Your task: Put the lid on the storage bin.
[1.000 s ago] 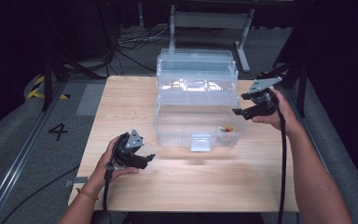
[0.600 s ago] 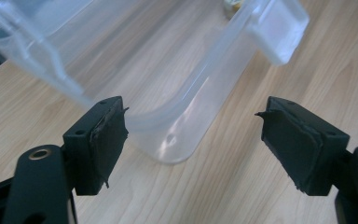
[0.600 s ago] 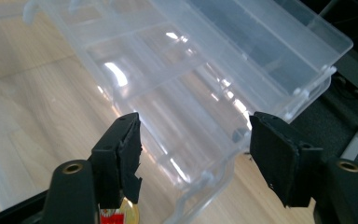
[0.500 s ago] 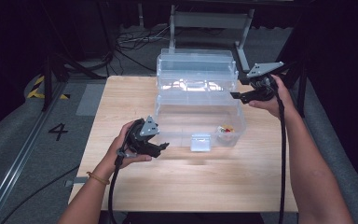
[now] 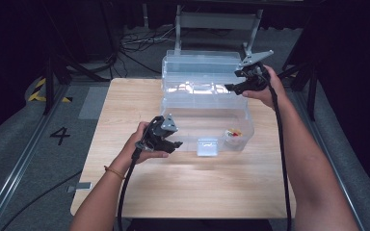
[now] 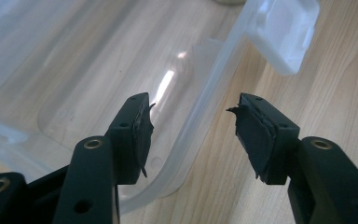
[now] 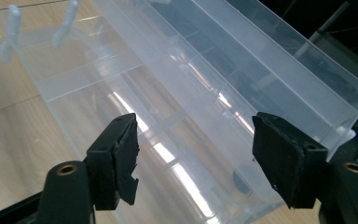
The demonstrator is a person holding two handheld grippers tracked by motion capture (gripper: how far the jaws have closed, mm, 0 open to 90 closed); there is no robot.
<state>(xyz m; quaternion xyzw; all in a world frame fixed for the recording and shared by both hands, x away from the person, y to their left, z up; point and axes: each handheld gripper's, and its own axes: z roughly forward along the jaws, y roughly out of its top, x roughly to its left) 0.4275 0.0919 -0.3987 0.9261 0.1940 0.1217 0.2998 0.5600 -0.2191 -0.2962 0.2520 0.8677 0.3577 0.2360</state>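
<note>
Box: a clear tiered plastic organiser standing in the middle of the table, its trays stepped open toward the far edge and its lowest tray nearest the person. High view: compared with a second ago, the left gripper has travelled from the bare wood at the near left up to the front left corner of the lowest tray, and the right gripper has risen from beside the small cup to the right end of the upper trays; both hands thus flank the box, which suggests a two-handed grasp is being prepared, probably to close or shift the tiers. The white latch hangs at the front wall, and the cup with red and yellow bits sits inside the lowest tray at its right. Left gripper view: the left gripper has just been closing, yet its pads remain apart with the tray's rounded rim running between them, untouched as far as can be judged; the latch appears beyond. This straddling of the rim is not legible from above. Right gripper view: the right gripper is spread wide over the ribbed upper trays, its pads clear of the plastic, and two white hinge pegs show at far left, detail that the high view blurs.
</note>
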